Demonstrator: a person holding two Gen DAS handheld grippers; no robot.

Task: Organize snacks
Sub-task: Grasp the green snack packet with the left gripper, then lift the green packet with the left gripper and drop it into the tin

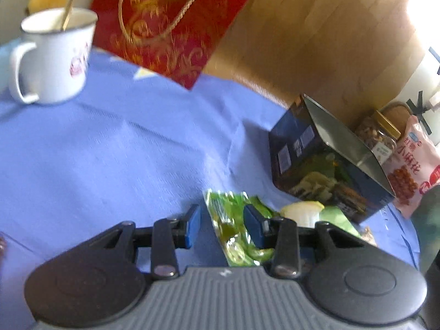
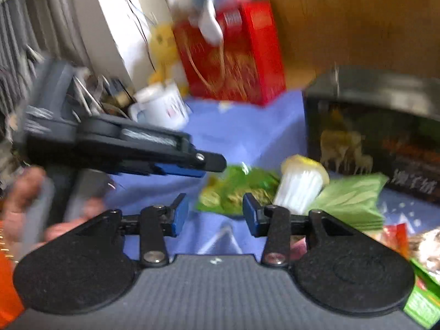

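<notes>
A green snack packet (image 1: 233,231) lies on the blue tablecloth (image 1: 123,151), running back under my left gripper (image 1: 221,216). It sits between the blue pads: the right pad is at its edge and a gap shows at the left pad, so the jaws stand open. In the right wrist view the left gripper (image 2: 203,165) comes in from the left, its tip just short of the green packet (image 2: 236,189). My right gripper (image 2: 214,207) hovers open over bare cloth, nearer than the packet, with nothing between its fingers. A dark blue box (image 1: 330,159) stands open at the right.
Beside the packet lie a white ribbed cup with a yellow top (image 2: 302,184) and a green folded pack (image 2: 354,198). A red gift bag (image 1: 170,27) and a white mug (image 1: 52,55) stand at the back. A pink snack bag (image 1: 415,165) and a jar (image 1: 376,134) sit behind the box. A person's hand (image 2: 24,192) holds the left gripper.
</notes>
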